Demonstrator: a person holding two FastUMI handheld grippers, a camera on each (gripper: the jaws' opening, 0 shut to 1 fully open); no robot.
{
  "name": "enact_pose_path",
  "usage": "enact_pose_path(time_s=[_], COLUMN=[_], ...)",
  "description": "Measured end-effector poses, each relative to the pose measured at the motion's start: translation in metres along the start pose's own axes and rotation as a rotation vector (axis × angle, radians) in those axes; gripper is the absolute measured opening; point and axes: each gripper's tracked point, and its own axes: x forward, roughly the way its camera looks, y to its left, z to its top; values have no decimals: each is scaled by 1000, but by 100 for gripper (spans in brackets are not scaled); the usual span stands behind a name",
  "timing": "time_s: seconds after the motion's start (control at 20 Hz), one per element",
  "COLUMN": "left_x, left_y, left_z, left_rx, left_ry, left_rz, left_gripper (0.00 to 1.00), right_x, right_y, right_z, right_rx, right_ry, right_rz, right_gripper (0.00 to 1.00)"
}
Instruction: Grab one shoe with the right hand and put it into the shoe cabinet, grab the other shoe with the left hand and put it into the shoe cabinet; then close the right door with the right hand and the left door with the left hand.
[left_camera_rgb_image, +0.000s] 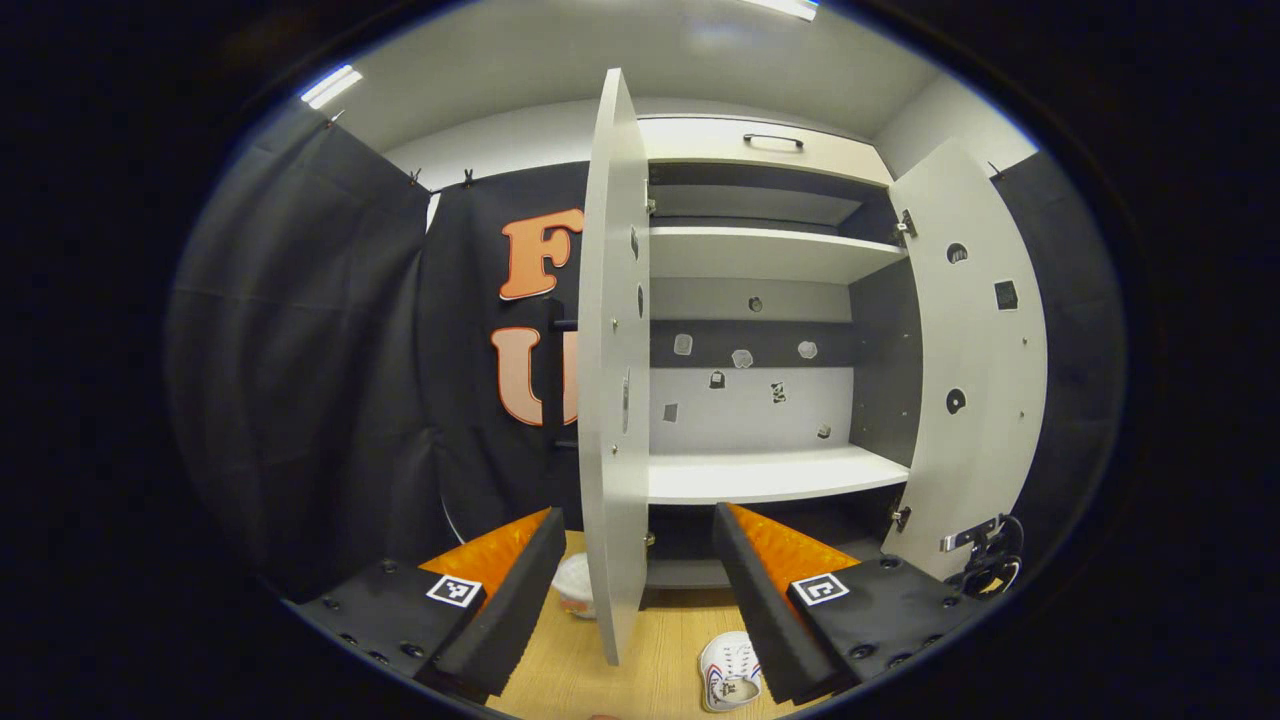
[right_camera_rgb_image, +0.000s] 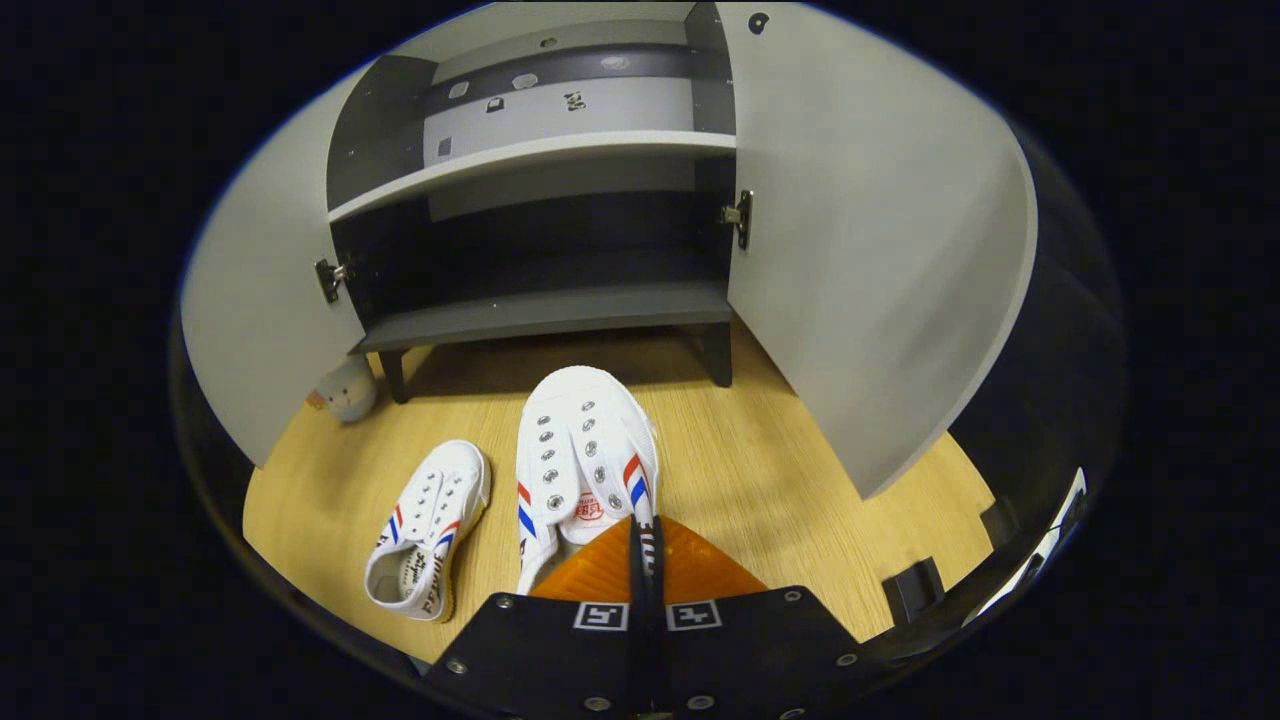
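Gripping the heel edge of one white canvas shoe (right_camera_rgb_image: 585, 455), our right claw (right_camera_rgb_image: 645, 555) has its orange ribbed fingers pressed together on the thin fabric; the shoe points away from the claw toward the shoe cabinet (right_camera_rgb_image: 540, 315). Its toe is rounded, with rows of metal eyelets and red and blue stripes on the sides. To the left of this claw the other shoe (right_camera_rgb_image: 425, 530), same make, lies on the pale wood-grain floor (right_camera_rgb_image: 760, 470), well apart from the cabinet. Ahead, the dark bottom shelf is bare, and the matte grey right door (right_camera_rgb_image: 870, 250) stands wide open to the claw's right. A small rounded pale object (right_camera_rgb_image: 345, 390) sits by the cabinet's left leg.

Our left claw (left_camera_rgb_image: 635, 575) is spread wide with nothing between its black foam pads. The left door (left_camera_rgb_image: 612, 360), smooth and flat, stands edge-on straight ahead, between the fingers, blocking part of the white shelves (left_camera_rgb_image: 770, 475). A shoe lies low beside the right finger.
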Motion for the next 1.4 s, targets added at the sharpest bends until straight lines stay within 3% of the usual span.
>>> enact_pose_path(time_s=[0.2, 0.55, 1.1, 1.4], left_x=[1, 7, 19, 30], left_y=[-3, -5, 4, 2], left_z=[0, -2, -6, -12], left_rx=[2, -2, 7, 7], left_ry=[-7, -15, -21, -11], left_rz=[-12, -35, -19, -24], left_gripper=[96, 94, 97, 99], right_x=[-38, -80, -51, -18], right_y=[0, 32, 68, 75], right_z=[61, 164, 318, 380], right_rx=[9, 79, 65, 40], right_ry=[-84, -187, -344, -373], right_rz=[-9, 76, 100, 62], right_gripper=[0, 0, 0, 0])
